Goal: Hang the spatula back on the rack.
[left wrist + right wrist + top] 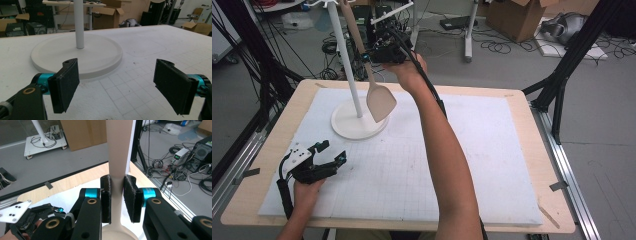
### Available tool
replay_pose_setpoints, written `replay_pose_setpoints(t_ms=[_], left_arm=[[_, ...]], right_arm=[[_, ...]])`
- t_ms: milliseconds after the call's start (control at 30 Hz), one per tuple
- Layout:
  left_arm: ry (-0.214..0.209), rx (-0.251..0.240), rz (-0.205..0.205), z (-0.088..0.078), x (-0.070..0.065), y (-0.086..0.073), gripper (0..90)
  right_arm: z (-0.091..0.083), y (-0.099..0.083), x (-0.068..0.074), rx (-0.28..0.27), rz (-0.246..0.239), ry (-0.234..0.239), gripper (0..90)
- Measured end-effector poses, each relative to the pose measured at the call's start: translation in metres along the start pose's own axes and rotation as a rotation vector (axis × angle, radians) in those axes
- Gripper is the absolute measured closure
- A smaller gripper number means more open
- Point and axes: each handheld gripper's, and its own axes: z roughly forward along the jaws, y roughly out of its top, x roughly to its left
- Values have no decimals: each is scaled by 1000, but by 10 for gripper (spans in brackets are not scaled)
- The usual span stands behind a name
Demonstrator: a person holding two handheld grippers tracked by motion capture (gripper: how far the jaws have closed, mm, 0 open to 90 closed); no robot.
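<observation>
Two grippers: right gripper (pixel 117 197) clamps the spatula (pixel 379 100) handle, left gripper (pixel 122 85) fingers spread apart.

The white stand (pixel 358 120) is blocking the mat's (pixel 492 165) ten o'clock corner, its pole (pixel 346 55) rising there with the beige spatula (pixel 379 100) hanging just beside it at three o'clock. The raised right forearm (pixel 447 150) is crossing the centre from six toward twelve. Open mat is lying free from one to five o'clock, and the left gripper (pixel 328 152) is sitting at eight o'clock.
</observation>
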Motion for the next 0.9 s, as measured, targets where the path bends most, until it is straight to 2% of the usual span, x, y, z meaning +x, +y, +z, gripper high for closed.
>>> replay_pose_setpoints(t_ms=[467,733,900], left_arm=[[-3,-3,-1,-1,0,0,209],[-3,-6,0,-1,0,0,209],[-3,-6,0,-1,0,0,209]], right_arm=[[7,11,2,72,-9,-6,768],[8,14,1,88,-10,-4,768],[9,19,0,126,-11,-11,768]])
